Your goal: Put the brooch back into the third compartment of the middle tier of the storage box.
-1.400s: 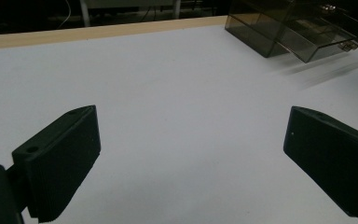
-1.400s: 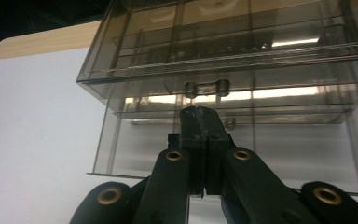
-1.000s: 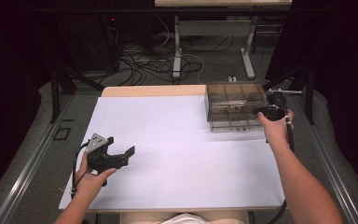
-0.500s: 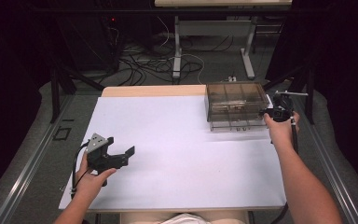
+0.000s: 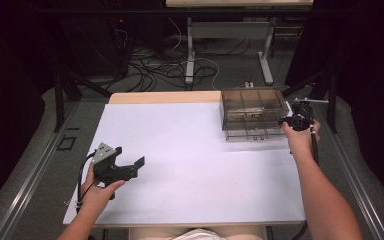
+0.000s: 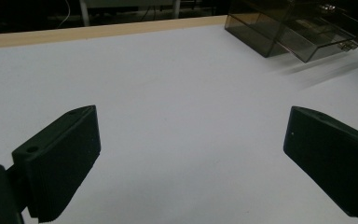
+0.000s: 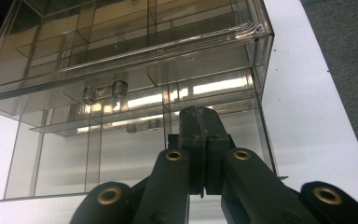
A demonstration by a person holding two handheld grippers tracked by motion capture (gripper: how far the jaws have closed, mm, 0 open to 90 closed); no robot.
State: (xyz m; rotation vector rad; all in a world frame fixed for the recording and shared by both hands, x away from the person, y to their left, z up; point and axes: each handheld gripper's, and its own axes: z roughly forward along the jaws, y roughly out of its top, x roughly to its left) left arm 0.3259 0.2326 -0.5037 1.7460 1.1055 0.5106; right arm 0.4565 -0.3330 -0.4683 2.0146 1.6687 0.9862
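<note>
Two hand-held grippers at a white table, one wide apart and one pressed together by a clear drawer box.

The left hand-held gripper (image 5: pixel 130 168) rests low on the near left part of the table (image 5: pixel 195 165), held by the left hand (image 5: pixel 97 192), its two black jaws spread wide with only bare white surface between them (the left gripper view shows the gap plainly). The right hand-held gripper (image 7: pixel 204 135), held by the right hand (image 5: pixel 300 140), has its jaws closed flat against each other with nothing seen between them, the tips just before the lower right front of the smoky clear plastic drawer box (image 5: pixel 252 112); whether they touch it I cannot tell. The box stands at the far right corner of the table, its lowest drawer (image 7: pixel 121 154) drawn out a little toward the gripper.
</note>
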